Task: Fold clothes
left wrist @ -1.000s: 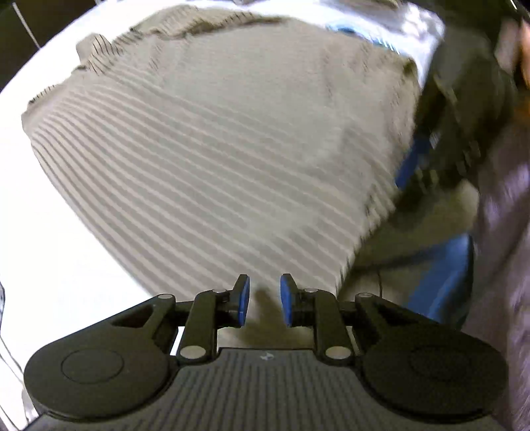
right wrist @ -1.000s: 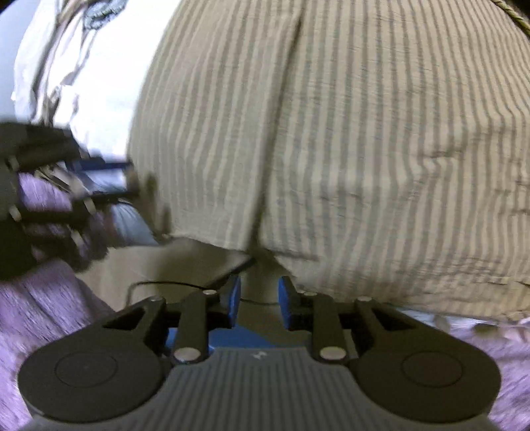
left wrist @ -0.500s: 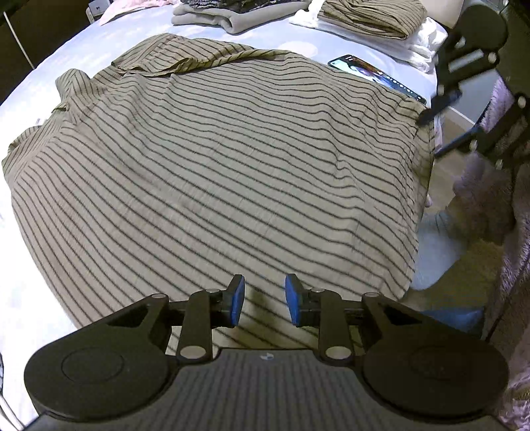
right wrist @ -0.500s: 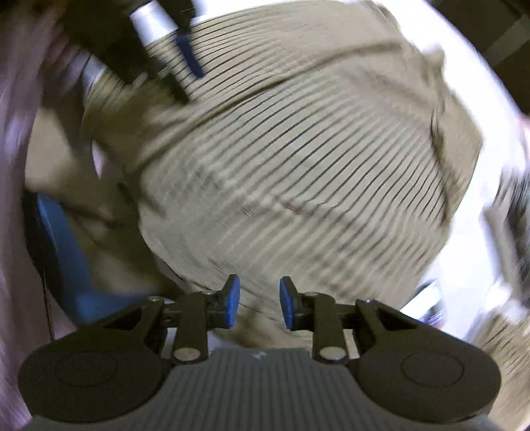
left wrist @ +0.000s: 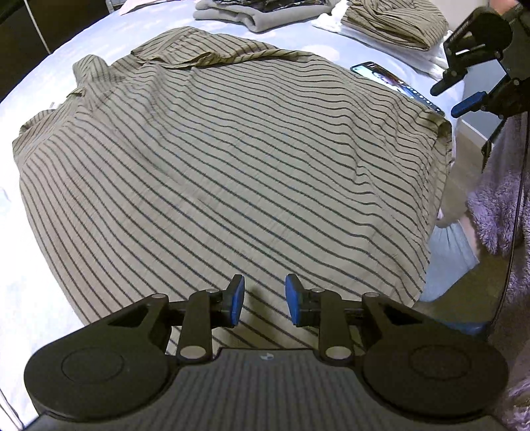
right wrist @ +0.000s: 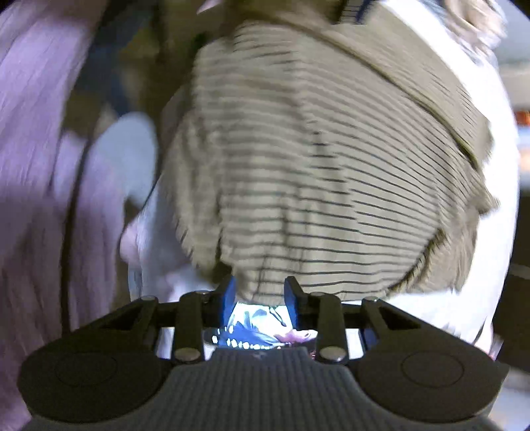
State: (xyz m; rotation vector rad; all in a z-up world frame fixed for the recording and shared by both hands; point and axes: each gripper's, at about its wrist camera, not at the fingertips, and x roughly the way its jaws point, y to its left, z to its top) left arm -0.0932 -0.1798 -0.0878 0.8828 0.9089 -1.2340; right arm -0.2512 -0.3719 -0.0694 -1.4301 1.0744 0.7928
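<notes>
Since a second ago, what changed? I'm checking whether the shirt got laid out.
The right tool swung away from the shirt's near hem to the far corner by the phone. The left tool drew back from the hem, open and empty. The striped shirt stayed spread flat on the bed; folded clothes untouched.

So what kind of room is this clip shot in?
Most likely a bedroom. A striped shirt lies spread on a pale bed sheet, folded clothes are stacked at the far side, and a phone lies beside the shirt.
</notes>
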